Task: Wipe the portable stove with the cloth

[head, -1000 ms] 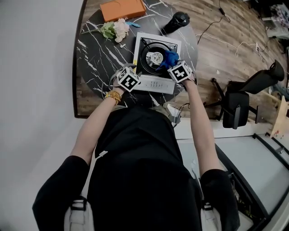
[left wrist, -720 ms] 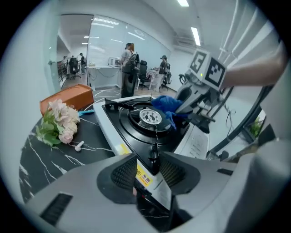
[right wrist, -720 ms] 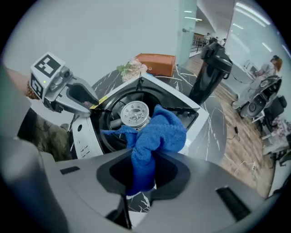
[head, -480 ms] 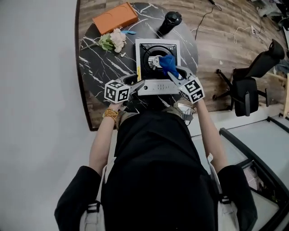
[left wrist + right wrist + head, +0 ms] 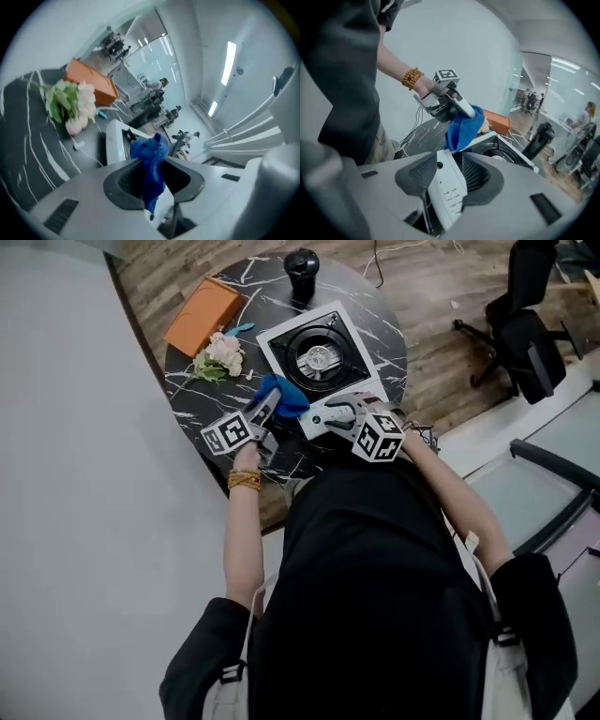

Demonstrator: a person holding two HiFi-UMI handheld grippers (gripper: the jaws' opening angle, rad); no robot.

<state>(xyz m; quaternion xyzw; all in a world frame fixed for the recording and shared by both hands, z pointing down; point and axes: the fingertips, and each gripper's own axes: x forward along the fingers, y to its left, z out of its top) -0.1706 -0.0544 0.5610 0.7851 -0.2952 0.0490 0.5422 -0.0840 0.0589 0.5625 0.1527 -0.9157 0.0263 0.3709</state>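
Now left gripper (image 5: 266, 411), jaws just closing, pinches cloth (image 5: 285, 397); right gripper (image 5: 334, 413), jaws just opening, straddles stove (image 5: 320, 355).

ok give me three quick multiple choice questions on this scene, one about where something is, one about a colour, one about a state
1. Where is the orange box?
A. on the table, next to the flowers
B. held up in the air
C. lying off the table

2. What colour is the cloth?
A. red
B. white
C. blue

3. What state is the cloth in?
A. spread flat on the table
B. pinched in the left gripper
C. tucked under the orange box

Answers:
1. A, since the head view shows it lying on the dark marble by the flowers.
2. C, since it shows blue in all three views.
3. B, since the left gripper's fingers, which have just been closing, clamp it between them.
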